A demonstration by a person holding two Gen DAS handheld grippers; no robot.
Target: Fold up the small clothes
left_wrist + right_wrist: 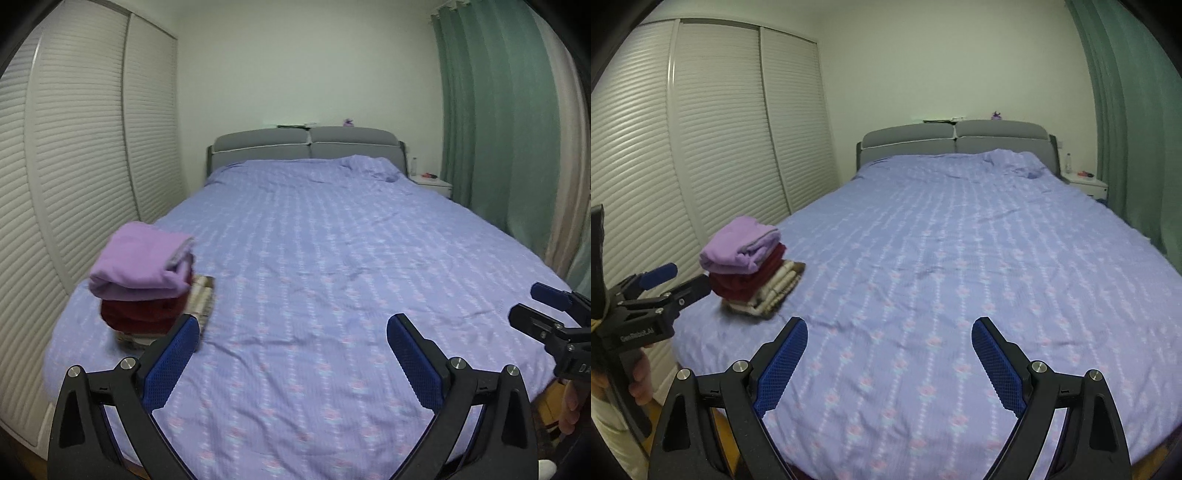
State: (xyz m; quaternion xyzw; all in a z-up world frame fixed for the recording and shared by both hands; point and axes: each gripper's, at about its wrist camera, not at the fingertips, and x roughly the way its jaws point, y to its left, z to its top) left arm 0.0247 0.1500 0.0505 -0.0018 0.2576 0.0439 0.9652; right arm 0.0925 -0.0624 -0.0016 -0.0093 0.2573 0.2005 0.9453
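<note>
A stack of folded clothes sits near the bed's front left corner: a lilac piece (142, 264) (740, 245) on top, a dark red one (142, 314) (748, 280) under it, and beige striped ones (202, 301) (775, 291) at the bottom. My left gripper (293, 326) is open and empty above the bedspread, just right of the stack; it also shows in the right wrist view (676, 278). My right gripper (890, 330) is open and empty over the bed's front middle; it also shows at the right edge of the left wrist view (528, 301).
The bed (332, 240) has a lilac patterned cover and a grey headboard (306, 146). A louvred wardrobe (74, 147) stands close on the left. Green curtains (498, 110) hang on the right, with a white nightstand (434, 184) beside the headboard.
</note>
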